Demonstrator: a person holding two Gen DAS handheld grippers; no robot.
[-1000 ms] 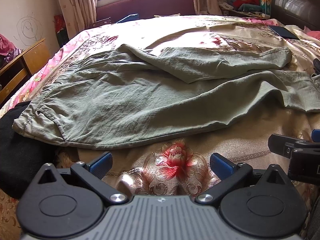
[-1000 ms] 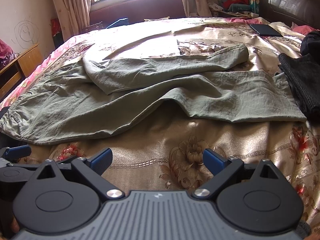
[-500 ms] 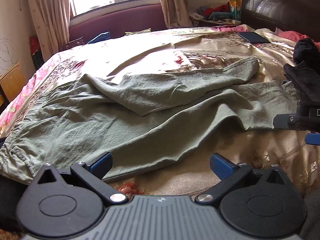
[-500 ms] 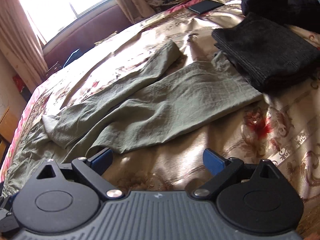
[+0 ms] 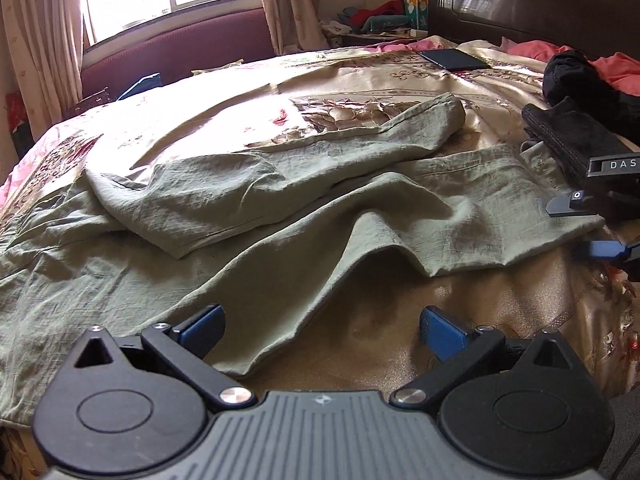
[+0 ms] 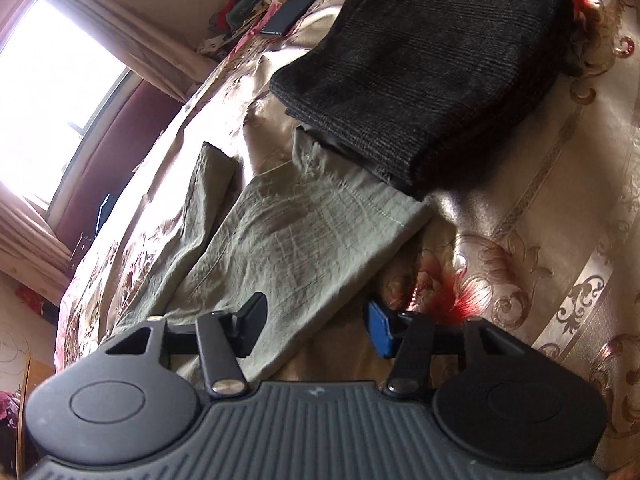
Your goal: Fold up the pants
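Green pants (image 5: 304,216) spread on the bedspread (image 5: 480,312).
Left gripper (image 5: 322,326) gapes over their near edge; right gripper (image 6: 316,322), closing, straddles the leg's hem, ungripped.

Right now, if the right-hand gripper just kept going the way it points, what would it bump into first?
Probably the hem edge of the green pants between the closing right gripper jaws; the folded dark garment lies beyond. Depth is uncertain.

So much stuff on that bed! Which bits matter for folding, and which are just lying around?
For the job:
green pants
left gripper, open
right gripper, jaws closing around the pants' edge
bed

Just lying about:
folded dark knit
phone
black garment
pink cloth
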